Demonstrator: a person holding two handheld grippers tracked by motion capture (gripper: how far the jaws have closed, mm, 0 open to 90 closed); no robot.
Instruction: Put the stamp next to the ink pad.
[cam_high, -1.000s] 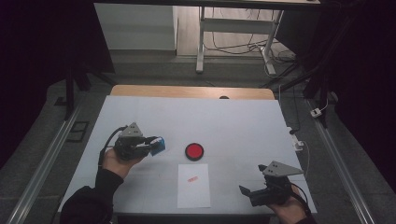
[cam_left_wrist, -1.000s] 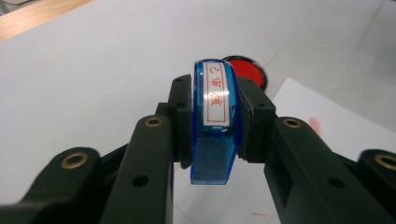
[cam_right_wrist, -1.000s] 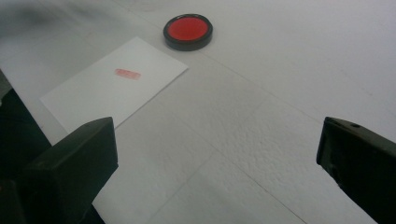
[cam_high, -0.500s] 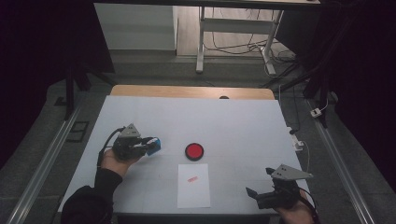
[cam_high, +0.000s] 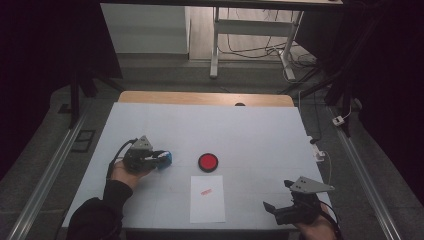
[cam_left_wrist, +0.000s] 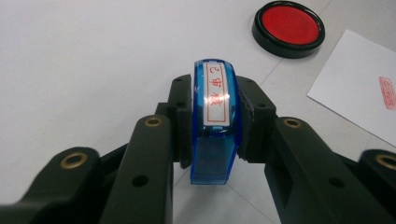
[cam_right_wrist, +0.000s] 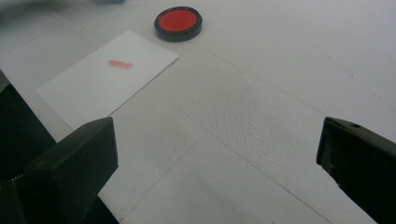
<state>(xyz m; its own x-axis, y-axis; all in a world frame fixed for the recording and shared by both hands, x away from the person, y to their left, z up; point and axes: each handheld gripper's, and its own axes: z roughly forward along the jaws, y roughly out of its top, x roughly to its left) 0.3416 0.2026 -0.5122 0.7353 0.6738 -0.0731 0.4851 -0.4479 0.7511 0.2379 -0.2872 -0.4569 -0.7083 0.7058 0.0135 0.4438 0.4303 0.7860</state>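
While my left gripper (cam_left_wrist: 212, 140) clamps its jaws on the blue stamp (cam_left_wrist: 214, 119), I see the stamp low over the table (cam_high: 210, 125), just left of the red ink pad (cam_high: 207, 161). Near the pad lies the white paper (cam_high: 207, 199) with a red imprint (cam_high: 205, 191). My right gripper (cam_right_wrist: 217, 154) hangs at the near right edge, jaws wide apart, gripping nothing.

Left gripper (cam_high: 162, 159) low at left, jaws clamped, forearm entering from bottom left. Right gripper (cam_high: 272, 207) at near right edge, jaws spread wide, nothing between.
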